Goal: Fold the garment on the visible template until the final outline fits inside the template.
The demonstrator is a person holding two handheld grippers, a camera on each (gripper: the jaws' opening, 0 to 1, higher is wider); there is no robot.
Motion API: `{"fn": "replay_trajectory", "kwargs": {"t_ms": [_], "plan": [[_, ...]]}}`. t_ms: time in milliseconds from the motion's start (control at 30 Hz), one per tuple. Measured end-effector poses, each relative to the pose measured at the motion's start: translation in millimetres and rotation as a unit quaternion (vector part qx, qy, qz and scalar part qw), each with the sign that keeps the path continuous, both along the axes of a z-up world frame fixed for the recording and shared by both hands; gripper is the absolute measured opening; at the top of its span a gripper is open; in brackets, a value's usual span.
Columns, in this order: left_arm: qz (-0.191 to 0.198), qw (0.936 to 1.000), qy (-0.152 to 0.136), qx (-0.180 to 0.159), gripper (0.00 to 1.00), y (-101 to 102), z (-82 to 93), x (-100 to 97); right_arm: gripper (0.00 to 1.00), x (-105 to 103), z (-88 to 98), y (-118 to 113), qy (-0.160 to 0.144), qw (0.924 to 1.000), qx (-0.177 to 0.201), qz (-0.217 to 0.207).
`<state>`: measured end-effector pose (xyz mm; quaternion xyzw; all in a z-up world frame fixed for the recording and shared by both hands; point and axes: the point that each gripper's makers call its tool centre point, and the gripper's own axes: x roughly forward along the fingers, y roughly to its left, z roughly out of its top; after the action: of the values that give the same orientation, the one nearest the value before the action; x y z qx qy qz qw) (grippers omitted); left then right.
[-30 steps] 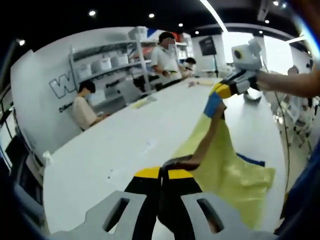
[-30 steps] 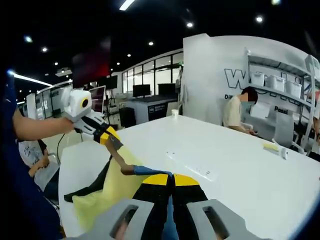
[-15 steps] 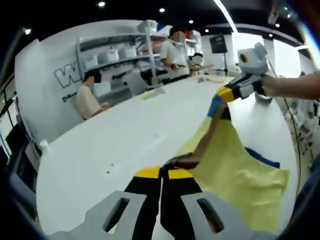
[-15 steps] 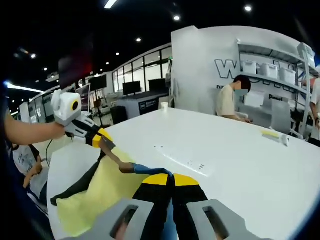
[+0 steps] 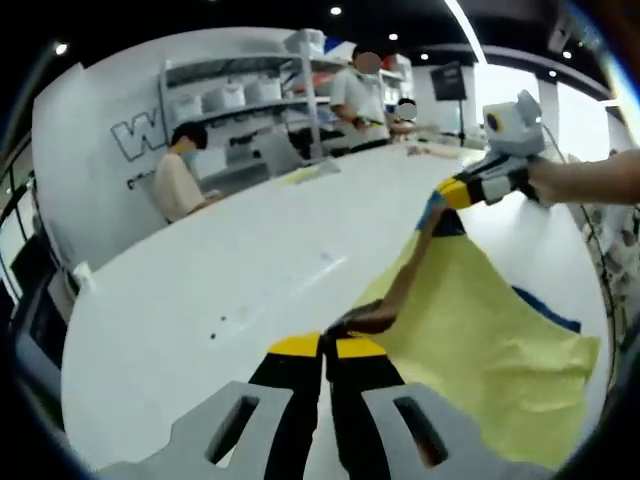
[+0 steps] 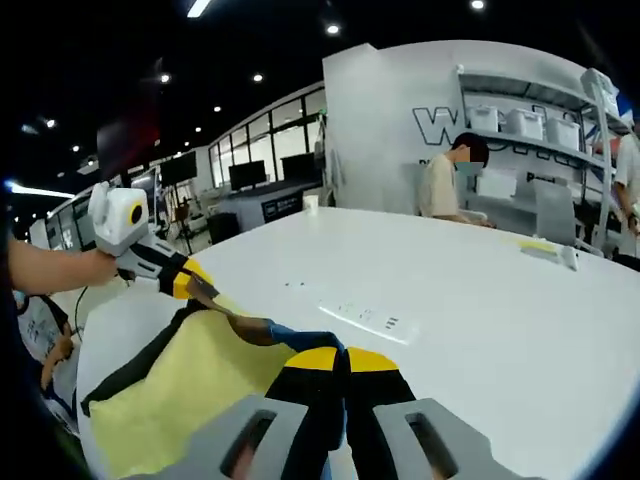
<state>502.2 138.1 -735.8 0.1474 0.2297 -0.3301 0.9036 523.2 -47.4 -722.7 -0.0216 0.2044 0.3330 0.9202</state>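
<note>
Yellow garment (image 5: pixel 480 330) w/ dark trim held up by one edge betw. both grippers, lower part draped on white tabletop (image 5: pixel 230 270); edge stretched taut from left gripper (image 5: pixel 322 345) to right gripper (image 5: pixel 452 192). Left gripper jaws pressed together, pinching dark hem; right gripper (image 6: pixel 332 358) jaws likewise pinching blue-trimmed corner of garment (image 6: pixel 180 385), w/ left gripper (image 6: pixel 188 282) entering from left of right gripper view, gripping the far end. Seated person (image 6: pixel 445 180) at far side of tabletop (image 6: pixel 480 300), shelves (image 5: pixel 235 100) w/ bins behind.
</note>
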Motion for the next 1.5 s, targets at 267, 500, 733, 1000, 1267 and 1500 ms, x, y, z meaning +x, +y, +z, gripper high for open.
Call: {"fn": "replay_trajectory", "kwargs": {"t_ms": [267,500,733,1000,1267,1500], "plan": [[0.005,0.9999,0.011,0.008,0.01,-0.7,-24.1,21.7,0.0,18.7,-26.8,0.1,0.014,0.9998,-0.004,-0.016],[0.014,0.9996,0.025,0.004,0.01,-0.9,-36.2,31.8,0.0,30.7,-46.4,-0.6,0.027,0.9992,-0.013,-0.026],[0.018,0.9988,0.046,0.004,0.01,-0.5,-49.4,47.5,0.0,50.0,-69.7,-2.5,0.047,0.9978,-0.019,-0.044],[0.035,0.998,0.053,-0.006,0.02,3.6,-54.2,54.2,0.07,52.3,-66.2,-2.1,0.048,0.9974,-0.005,-0.054],[0.069,0.9969,0.032,-0.022,0.0,19.0,-40.0,73.3,0.04,58.7,-48.9,-13.0,0.038,0.9962,0.02,-0.076],[0.068,0.9976,0.001,-0.016,0.01,31.1,-15.1,64.2,0.01,43.9,-36.4,-15.5,0.023,0.9975,0.02,-0.063]]}}
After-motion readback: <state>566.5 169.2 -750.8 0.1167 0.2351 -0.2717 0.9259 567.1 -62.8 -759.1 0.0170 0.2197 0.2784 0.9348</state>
